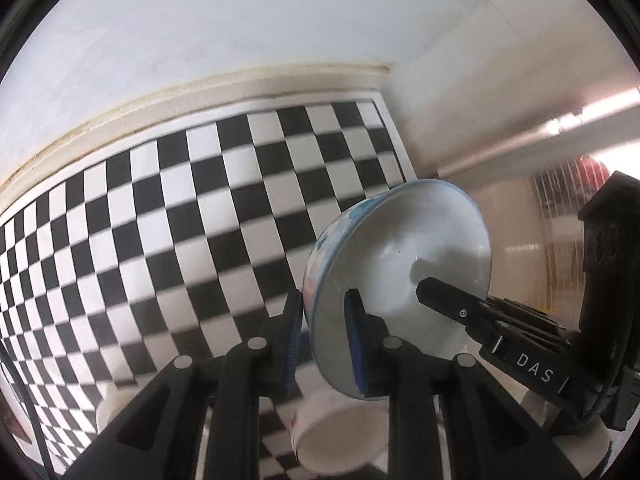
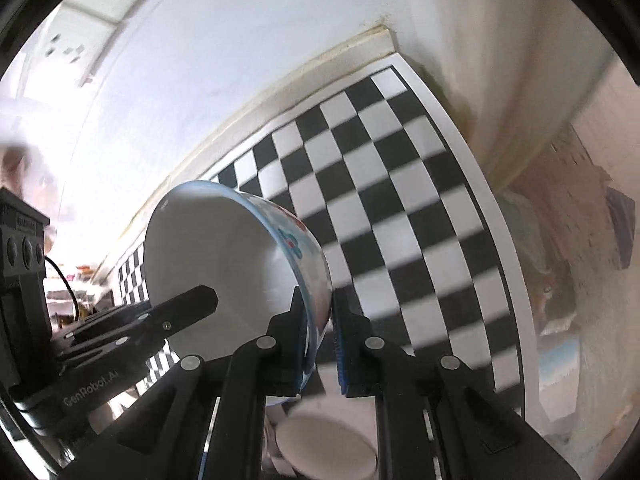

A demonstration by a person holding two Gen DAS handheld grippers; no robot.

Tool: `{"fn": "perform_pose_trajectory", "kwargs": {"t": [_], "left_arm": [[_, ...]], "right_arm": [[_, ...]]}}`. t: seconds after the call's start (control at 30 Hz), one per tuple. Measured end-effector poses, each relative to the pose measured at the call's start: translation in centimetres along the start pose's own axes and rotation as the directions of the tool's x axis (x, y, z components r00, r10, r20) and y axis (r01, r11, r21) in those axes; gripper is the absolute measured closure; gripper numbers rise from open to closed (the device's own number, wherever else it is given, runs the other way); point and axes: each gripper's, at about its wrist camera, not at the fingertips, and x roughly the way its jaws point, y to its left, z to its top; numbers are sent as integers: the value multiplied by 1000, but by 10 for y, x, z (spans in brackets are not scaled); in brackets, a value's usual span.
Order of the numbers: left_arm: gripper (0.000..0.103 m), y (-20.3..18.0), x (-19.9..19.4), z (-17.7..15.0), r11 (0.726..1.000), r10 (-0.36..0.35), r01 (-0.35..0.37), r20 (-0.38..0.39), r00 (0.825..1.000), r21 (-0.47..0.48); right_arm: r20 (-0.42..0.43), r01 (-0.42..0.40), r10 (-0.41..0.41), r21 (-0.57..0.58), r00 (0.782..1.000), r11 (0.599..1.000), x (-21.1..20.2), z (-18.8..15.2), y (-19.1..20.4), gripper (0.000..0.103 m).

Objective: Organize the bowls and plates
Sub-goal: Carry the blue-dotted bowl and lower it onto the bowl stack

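While both clamp one bowl [image 1: 400, 248] by opposite sides of its rim, the left hand-held gripper [image 1: 324, 336] has one blue pad inside the wall and one outside, and the right hand-held gripper [image 2: 322, 344] grips the same way. This bowl, white inside with a blue-patterned outside, hangs tilted on edge above the table [image 1: 200, 208]. Below it, near the bottom edge, sits a second white bowl [image 2: 328, 440]. Beyond lies the checkered table, then a pale wall [image 1: 240, 20].
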Motion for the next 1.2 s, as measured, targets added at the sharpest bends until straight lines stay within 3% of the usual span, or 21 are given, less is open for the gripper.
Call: {"fn": "perform_pose_trajectory", "kwargs": {"t": [0.3,0.57,0.77,1.2], "left_arm": [[84,-6,-13,-76,999,-18,21,-59,998,39],[84,-10,25,-111,999,9,0,-161,987,51],[84,-7,51,-127,999,30,-20,-213,977,47],[84,-13,84,-133,998,63,-56,-258,964,35]], "right_arm": [[-38,0,0,16,999,1000,-14,-89,-10,89],[-105,11,-6,52,994,999,-1,-149,-27,89],[-139,27,-18,62,990,998,13,-169,-40,89],[-184,37,-24,68,983,997,29,-165,-43,90]]}}
